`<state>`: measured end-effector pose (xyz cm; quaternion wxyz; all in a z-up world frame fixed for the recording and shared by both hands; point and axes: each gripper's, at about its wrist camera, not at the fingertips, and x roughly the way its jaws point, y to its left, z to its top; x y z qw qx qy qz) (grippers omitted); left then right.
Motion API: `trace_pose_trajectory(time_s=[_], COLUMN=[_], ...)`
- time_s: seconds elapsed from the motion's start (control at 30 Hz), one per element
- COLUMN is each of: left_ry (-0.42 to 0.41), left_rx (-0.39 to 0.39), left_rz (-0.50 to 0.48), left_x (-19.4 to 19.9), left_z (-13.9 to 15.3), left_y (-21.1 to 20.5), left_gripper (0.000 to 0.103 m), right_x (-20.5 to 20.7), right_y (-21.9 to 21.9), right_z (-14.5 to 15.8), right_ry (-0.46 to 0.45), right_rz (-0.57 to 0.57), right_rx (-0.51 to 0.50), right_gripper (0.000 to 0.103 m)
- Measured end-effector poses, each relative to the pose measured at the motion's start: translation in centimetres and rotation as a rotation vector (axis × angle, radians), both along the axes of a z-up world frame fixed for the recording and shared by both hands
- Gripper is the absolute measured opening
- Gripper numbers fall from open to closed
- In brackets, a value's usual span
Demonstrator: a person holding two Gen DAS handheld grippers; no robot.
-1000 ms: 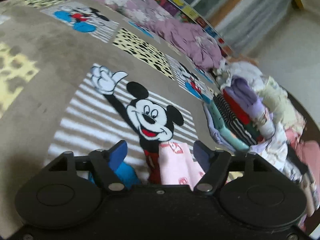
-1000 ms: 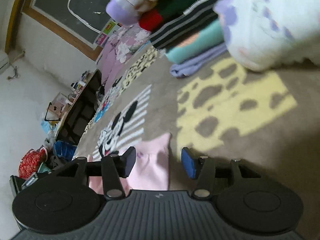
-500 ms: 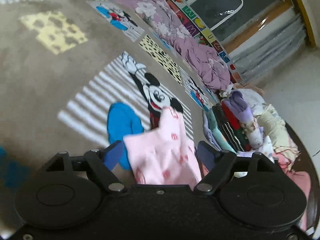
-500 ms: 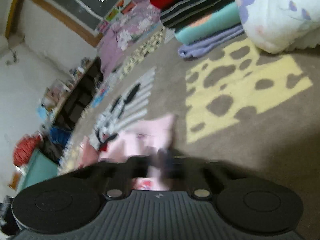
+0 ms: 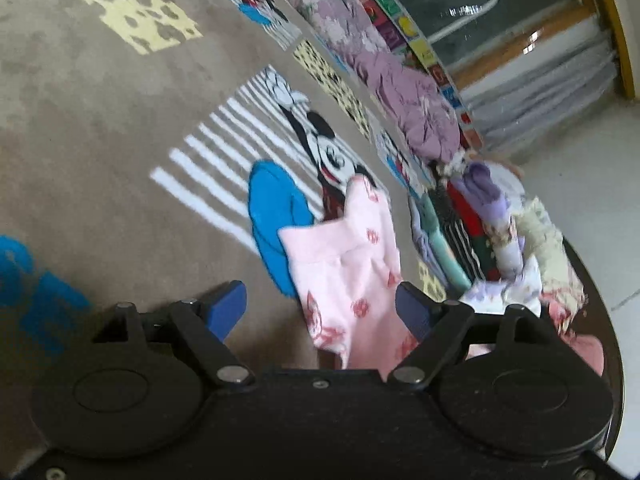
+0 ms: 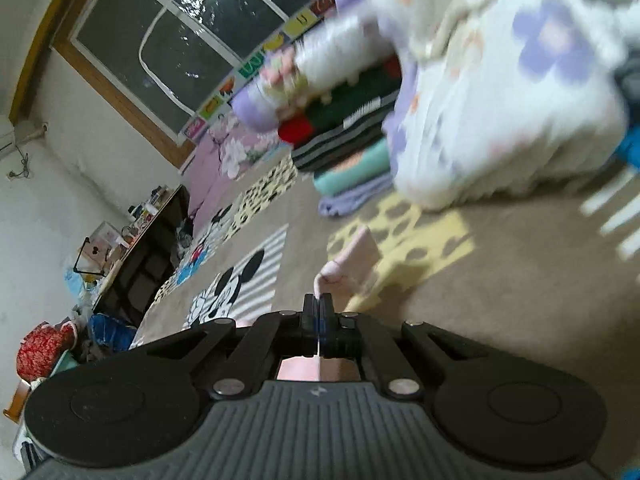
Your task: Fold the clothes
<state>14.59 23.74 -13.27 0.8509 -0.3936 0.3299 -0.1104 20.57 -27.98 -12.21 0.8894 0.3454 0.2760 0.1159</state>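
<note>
A pink garment (image 5: 352, 264) with red prints lies on the brown cartoon-print carpet (image 5: 80, 120), partly raised and creased. My left gripper (image 5: 320, 304) is open. Its blue fingertips (image 5: 228, 300) stand wide on either side of the garment's near part and do not press it. In the right wrist view my right gripper (image 6: 319, 312) is shut, with an edge of the pink garment (image 6: 352, 264) pinched between its pads. More pink cloth shows below the fingers. The rest of the garment is hidden there.
A stack of folded clothes (image 5: 460, 232) stands on the carpet to the right, also seen as a folded stack (image 6: 344, 148). A white floral bundle (image 6: 500, 100) lies beside it. Purple bedding (image 5: 400, 80) runs along the window wall. A dark low cabinet (image 6: 136, 256) stands at the left.
My right gripper has gone from open to shut on the pink garment's edge and has risen. The left gripper has drawn back, and more of the garment shows between its fingers.
</note>
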Motion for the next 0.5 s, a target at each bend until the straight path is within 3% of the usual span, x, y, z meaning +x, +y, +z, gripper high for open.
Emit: trace_pose_trajectory(time_s=[0.23, 0.5], left_ry=[0.014, 0.018], left_rx=[0.013, 0.021], left_rz=[-0.028, -0.033], left_x=[-0.3, -0.8], left_z=[0.3, 0.6], left_y=[-0.2, 0.1], left_gripper=[0.085, 0.085], right_x=[-4.5, -9.0], right_y=[-4.6, -9.7], right_z=[1.9, -0.2], right_ry=[-0.037, -0.003], right_rz=[-0.092, -0.232], right_rx=[-0.009, 0.031], right_gripper=[0.003, 0.003])
